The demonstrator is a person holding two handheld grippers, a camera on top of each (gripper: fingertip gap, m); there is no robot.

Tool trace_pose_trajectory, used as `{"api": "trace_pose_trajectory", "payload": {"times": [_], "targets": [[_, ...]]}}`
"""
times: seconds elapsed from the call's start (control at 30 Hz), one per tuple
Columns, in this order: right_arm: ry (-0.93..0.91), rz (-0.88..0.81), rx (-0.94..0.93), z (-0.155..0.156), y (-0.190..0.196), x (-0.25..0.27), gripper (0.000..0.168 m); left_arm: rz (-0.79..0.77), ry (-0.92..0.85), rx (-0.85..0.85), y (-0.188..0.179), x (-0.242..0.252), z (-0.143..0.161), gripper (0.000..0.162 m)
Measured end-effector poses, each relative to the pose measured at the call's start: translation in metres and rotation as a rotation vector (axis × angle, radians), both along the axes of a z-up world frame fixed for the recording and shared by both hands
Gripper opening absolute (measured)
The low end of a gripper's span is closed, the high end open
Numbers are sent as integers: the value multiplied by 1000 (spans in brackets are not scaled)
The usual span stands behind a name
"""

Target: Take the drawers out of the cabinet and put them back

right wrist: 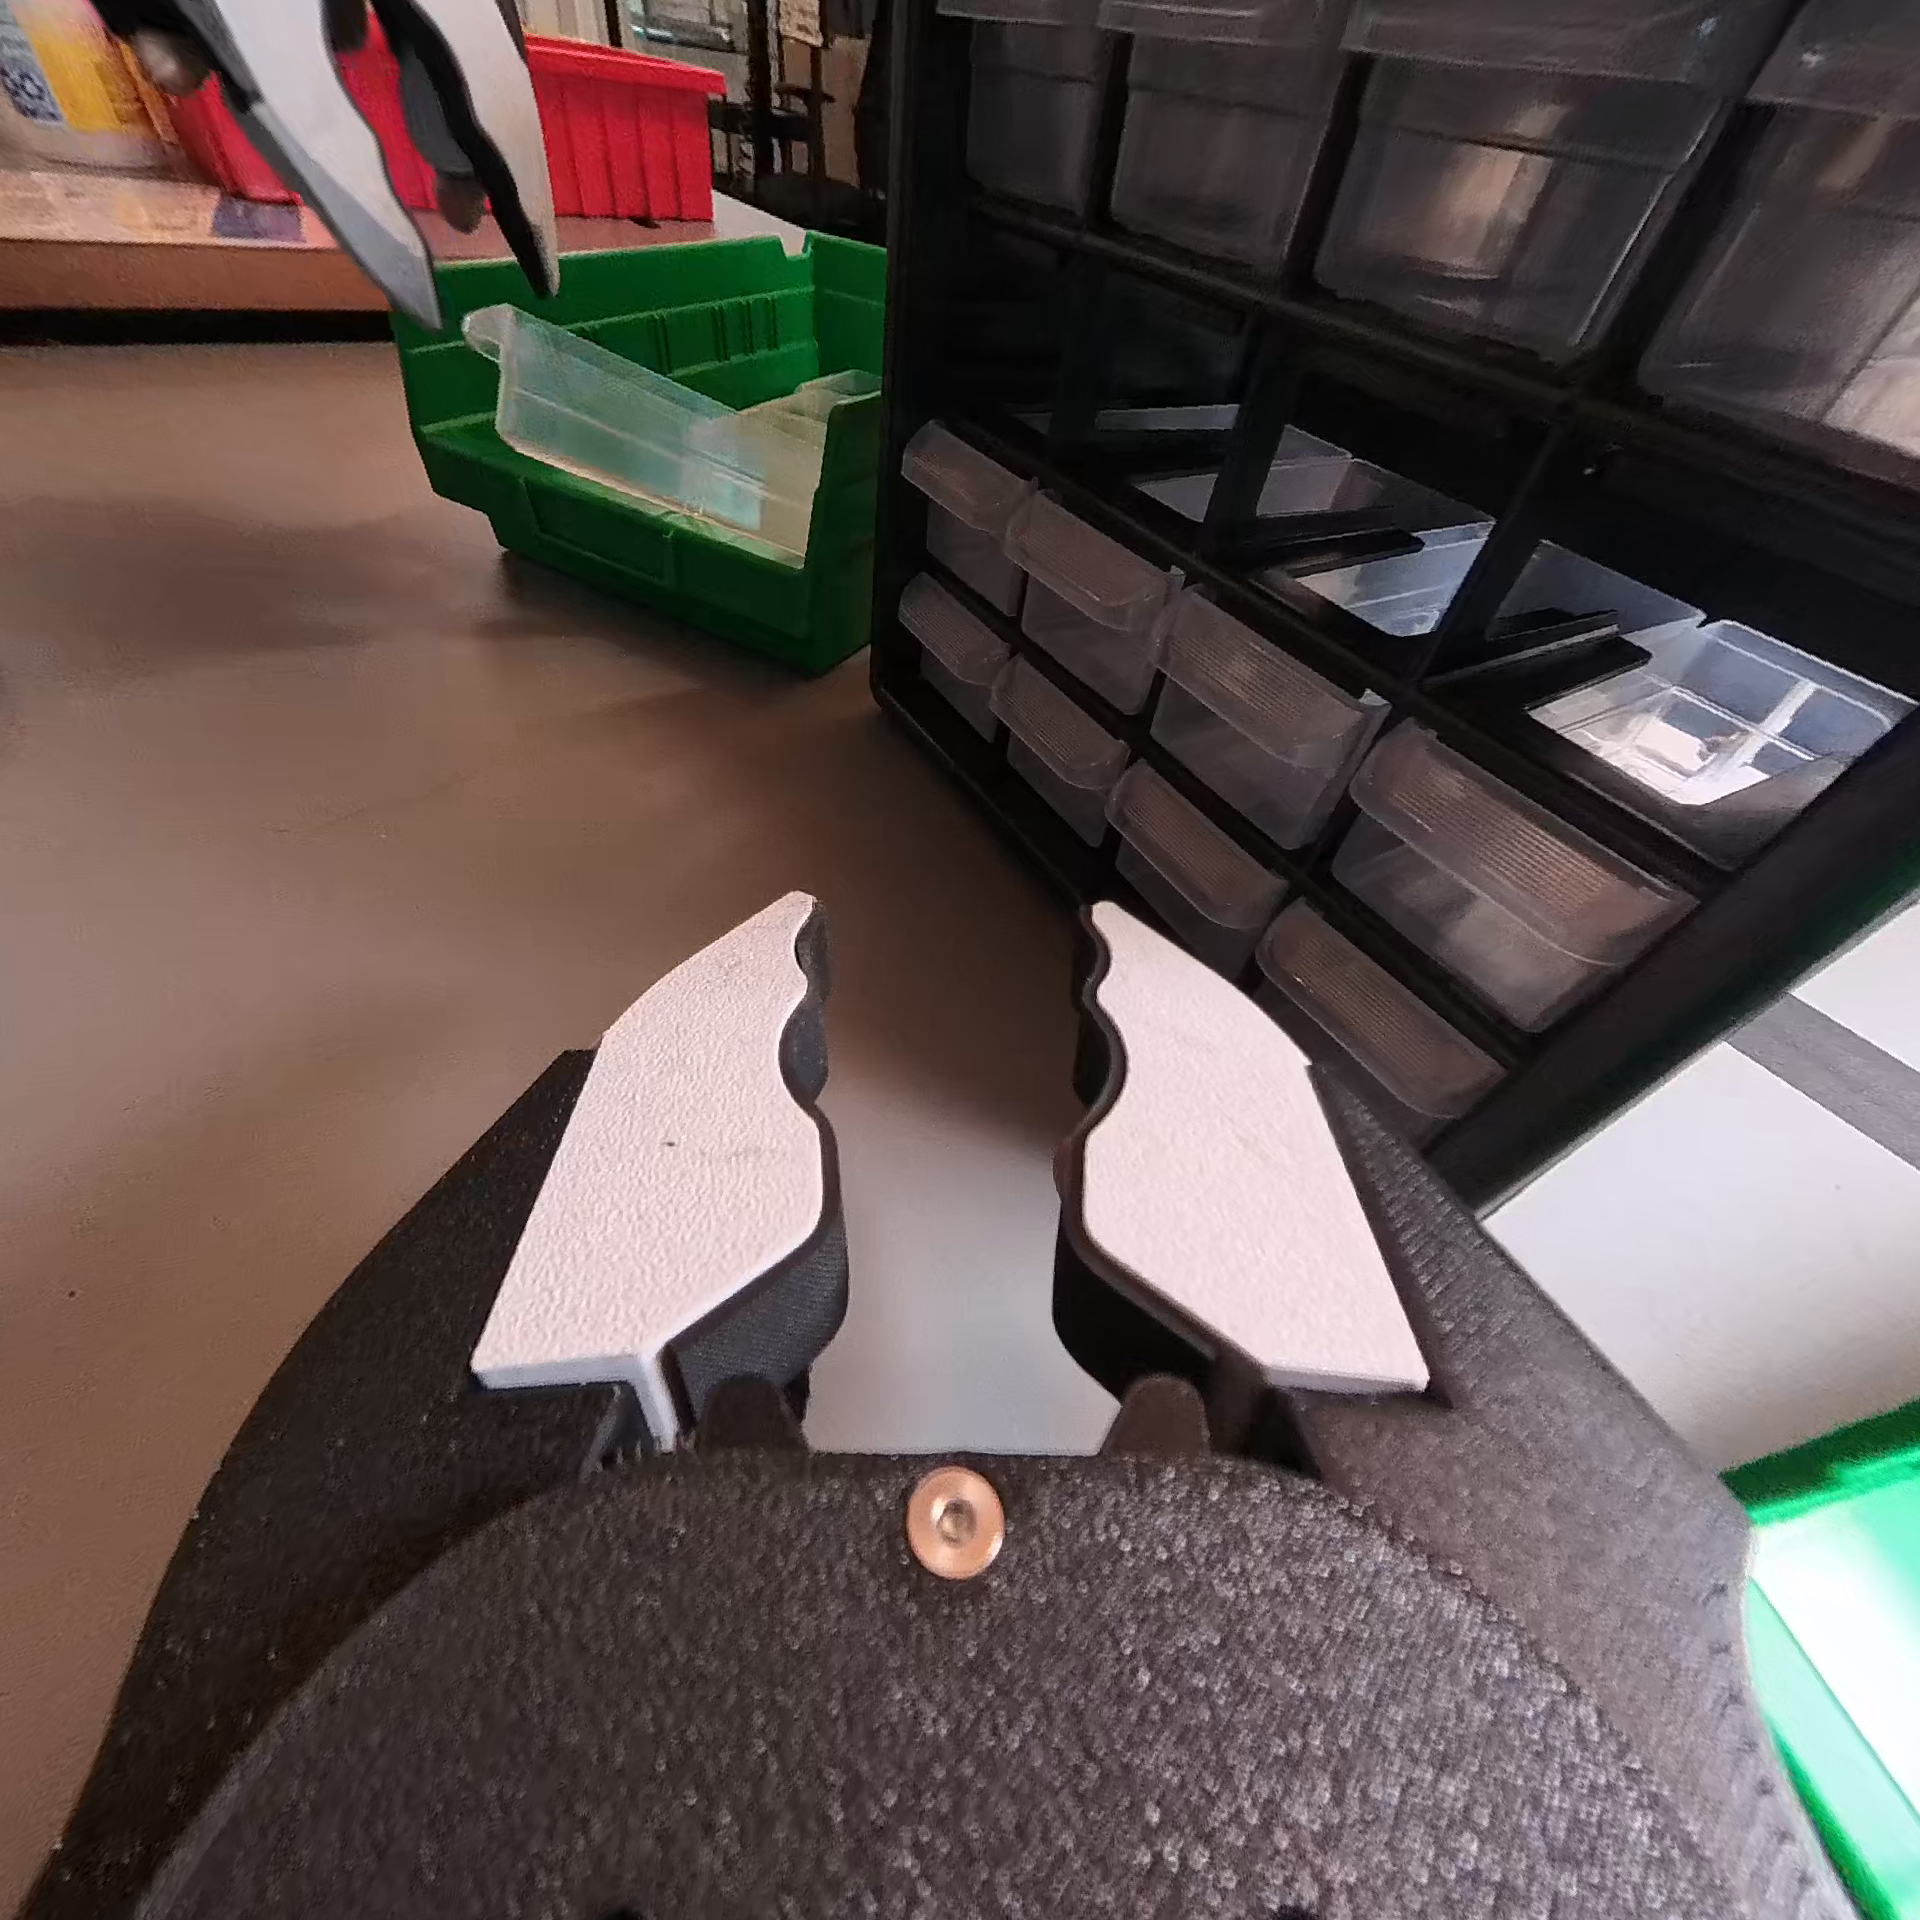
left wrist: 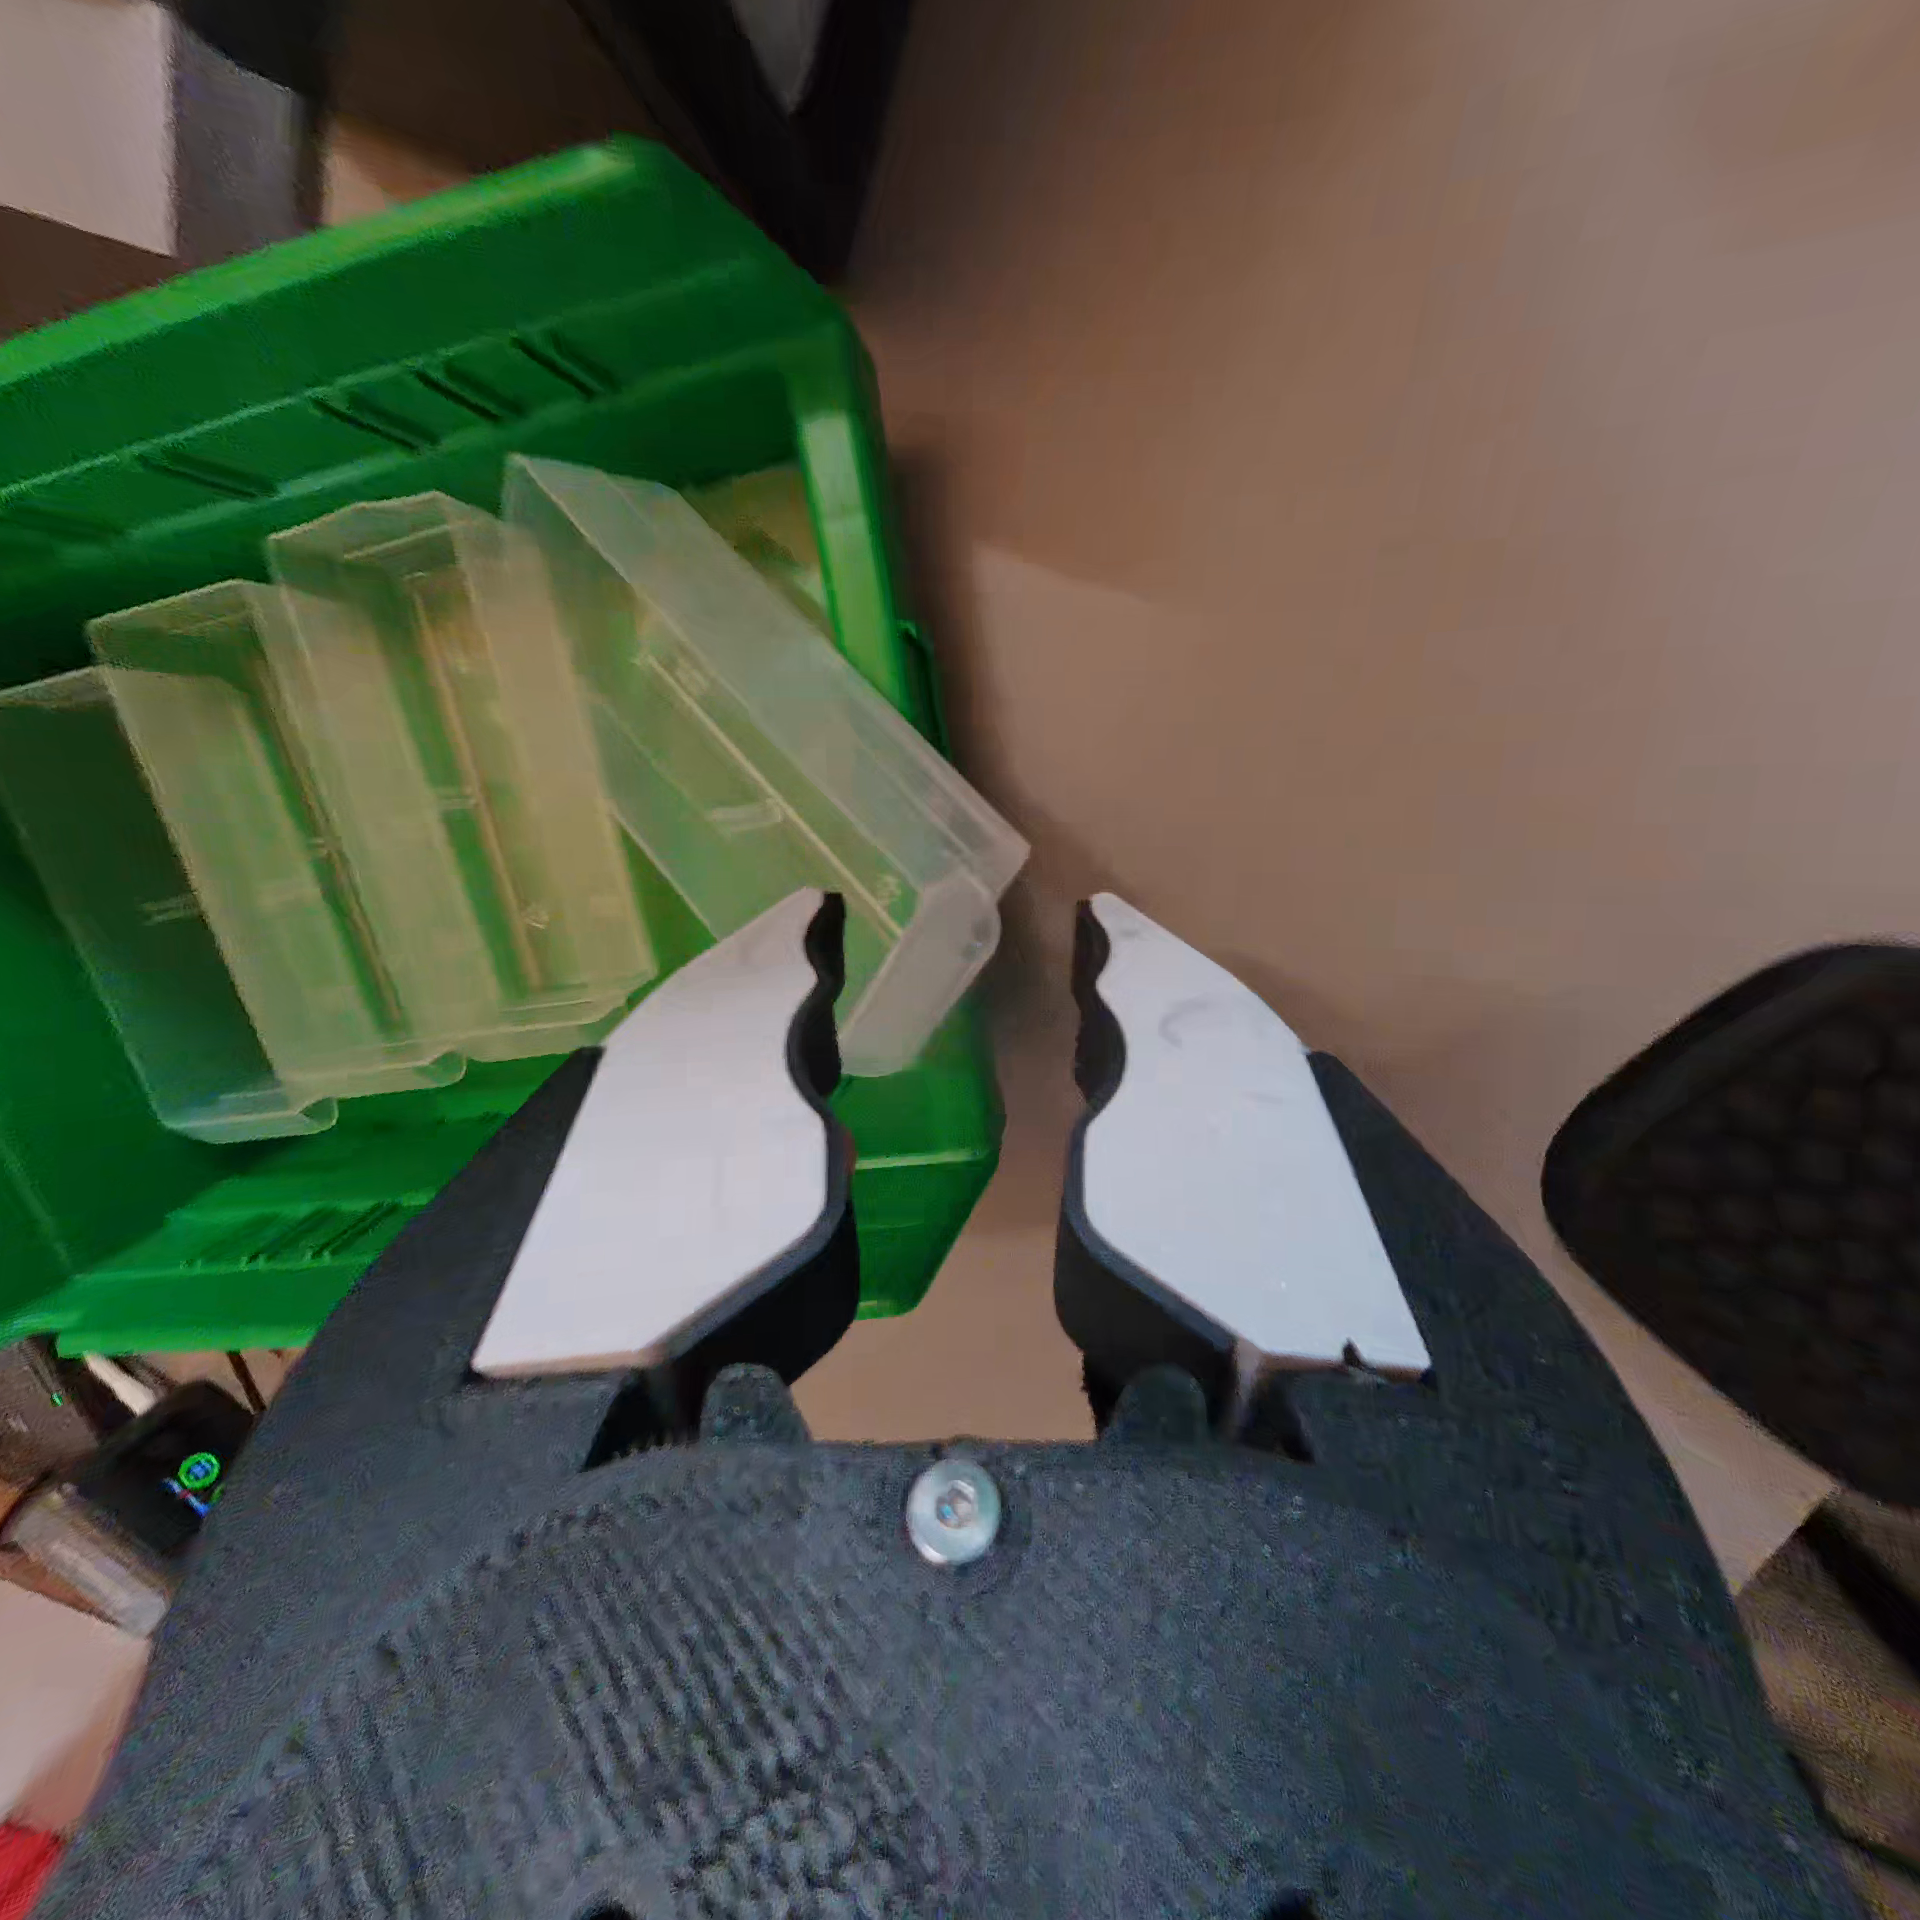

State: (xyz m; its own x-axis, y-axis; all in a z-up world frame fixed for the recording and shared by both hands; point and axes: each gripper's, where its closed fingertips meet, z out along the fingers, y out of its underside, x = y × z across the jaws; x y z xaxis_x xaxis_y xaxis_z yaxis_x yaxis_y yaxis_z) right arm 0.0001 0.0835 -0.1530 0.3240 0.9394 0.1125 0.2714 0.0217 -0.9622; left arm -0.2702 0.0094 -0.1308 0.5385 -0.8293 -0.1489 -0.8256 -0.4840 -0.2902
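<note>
A black cabinet [right wrist: 1662, 987] stands on the table at the right of the right wrist view. Clear drawers [right wrist: 1257, 717] fill its lower rows, and several slots [right wrist: 1174, 343] in the middle stand empty. Left of it sits a green bin [right wrist: 644, 561] with a clear drawer [right wrist: 623, 426] leaning on its front rim. From above, the bin [left wrist: 312, 312] holds several clear drawers [left wrist: 436, 779]; the rightmost one [left wrist: 769, 748] sticks out over the rim. My left gripper [left wrist: 956, 904] is open and empty just above that drawer's end; it also shows in the right wrist view [right wrist: 483, 296]. My right gripper [right wrist: 951, 904] is open and empty over the table before the cabinet.
Red bins [right wrist: 623, 135] stand on a far table. A second green bin [right wrist: 1849, 1610] sits at my right gripper's near right. A black mesh pad [left wrist: 1766, 1195] lies off the table's edge. Small devices [left wrist: 156, 1486] lie near the green bin.
</note>
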Motion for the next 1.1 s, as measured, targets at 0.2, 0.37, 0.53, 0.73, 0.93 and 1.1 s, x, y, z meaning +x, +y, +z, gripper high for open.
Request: {"api": "trace_pose_trajectory", "payload": {"times": [0.2, 0.37, 0.53, 0.73, 0.93, 1.1], "targets": [[-9, 8, 2, -2, -2, -1, 44, -87, 240, -24, 7, -38, -29, 41], [-17, 6, 14, -1, -1, 1, 44, -73, 333, -13, 18, -55, -32, 18], [-15, 9, 0, -2, 0, 1, 44, -93, 303, -9, 20, -48, -29, 17], [-27, 14, 6, -4, -1, 0, 44, -61, 215, 32, 27, -28, -18, 9], [-34, 19, 1, -6, -2, -1, 44, 81, 118, 24, 34, -10, -4, 3], [-44, 22, 3, -7, -2, -1, 44, 233, 41, 5, 39, -1, 5, 3]]}}
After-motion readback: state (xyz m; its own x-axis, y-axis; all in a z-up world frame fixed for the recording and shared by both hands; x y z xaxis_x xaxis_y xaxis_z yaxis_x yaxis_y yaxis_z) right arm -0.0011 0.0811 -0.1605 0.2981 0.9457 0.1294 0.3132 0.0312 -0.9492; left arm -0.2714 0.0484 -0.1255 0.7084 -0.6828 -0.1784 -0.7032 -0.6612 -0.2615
